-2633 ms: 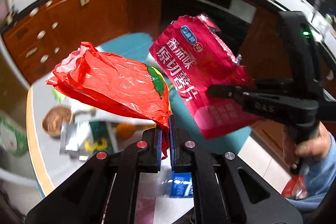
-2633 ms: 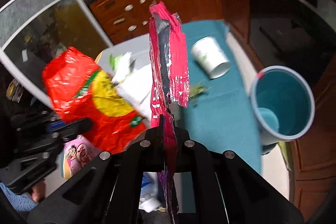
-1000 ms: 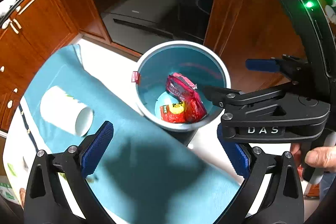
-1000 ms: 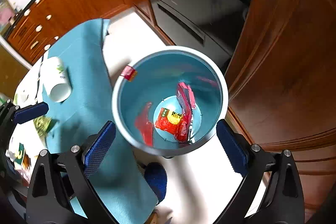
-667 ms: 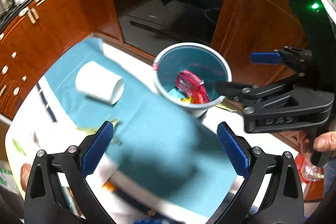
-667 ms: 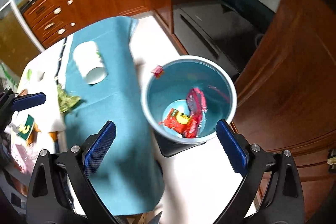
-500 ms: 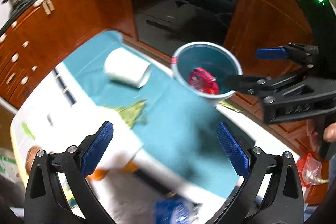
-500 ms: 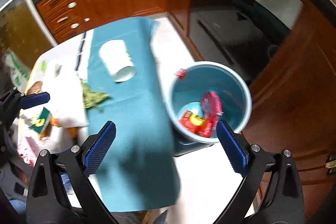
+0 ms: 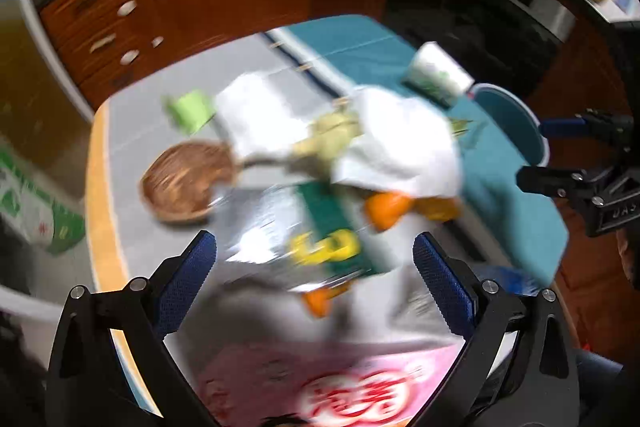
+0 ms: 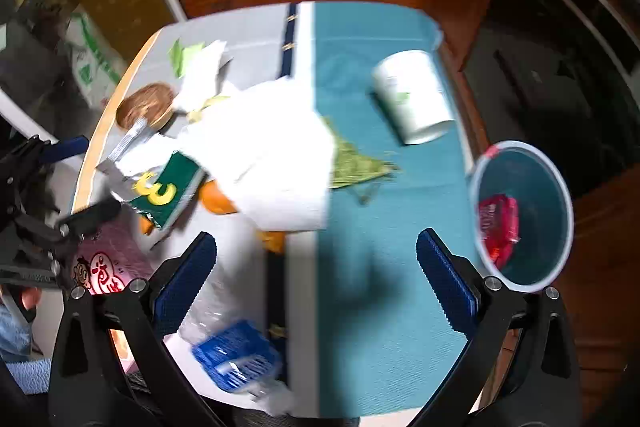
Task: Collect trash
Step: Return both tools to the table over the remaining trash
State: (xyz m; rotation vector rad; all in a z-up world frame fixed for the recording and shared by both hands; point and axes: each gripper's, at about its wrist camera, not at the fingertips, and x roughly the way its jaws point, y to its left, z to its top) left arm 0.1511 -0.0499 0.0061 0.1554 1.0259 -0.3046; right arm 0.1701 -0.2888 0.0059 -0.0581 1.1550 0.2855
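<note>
On the left wrist view: left gripper (image 9: 314,277) has its fingers wide apart, nothing between them, hovering over the table (image 9: 132,131). Heavy motion blur. Below it sit a green packet (image 9: 332,227) with a yellow "3", a white paper sheet (image 9: 400,143), orange peel (image 9: 388,205), a brown round piece (image 9: 186,181) and a small green scrap (image 9: 188,107). A pink packet (image 9: 352,387) fills the bottom edge; its red print is too smeared to read. Paper cup (image 9: 436,77) lies on its side on the teal cloth (image 9: 512,195), with only part of the bin (image 9: 510,119) showing, nothing visible inside. Right gripper (image 9: 556,155) shows at the right edge, fingers apart, body lettering partly legible, looks like "DAS".

On the right wrist view: sharper. Right gripper (image 10: 316,277) is spread wide, empty, over the seam between cloth (image 10: 384,227) and bare table (image 10: 248,39). Only this view looks into the bin (image 10: 520,215): red wrappers (image 10: 498,223) lie inside. Also seen only here: a crumpled bottle with a blue label (image 10: 236,351) near the bottom, and green leaf scraps (image 10: 356,163) on the cloth. Cup (image 10: 412,95) lies tipped, mouth towards the bin. Green packet (image 10: 164,189) reads "3" clearly. Pink packet (image 10: 106,267) has a cartoon face and red characters, not readable. Left gripper (image 10: 76,179) is at the left edge, fingers apart.
</note>
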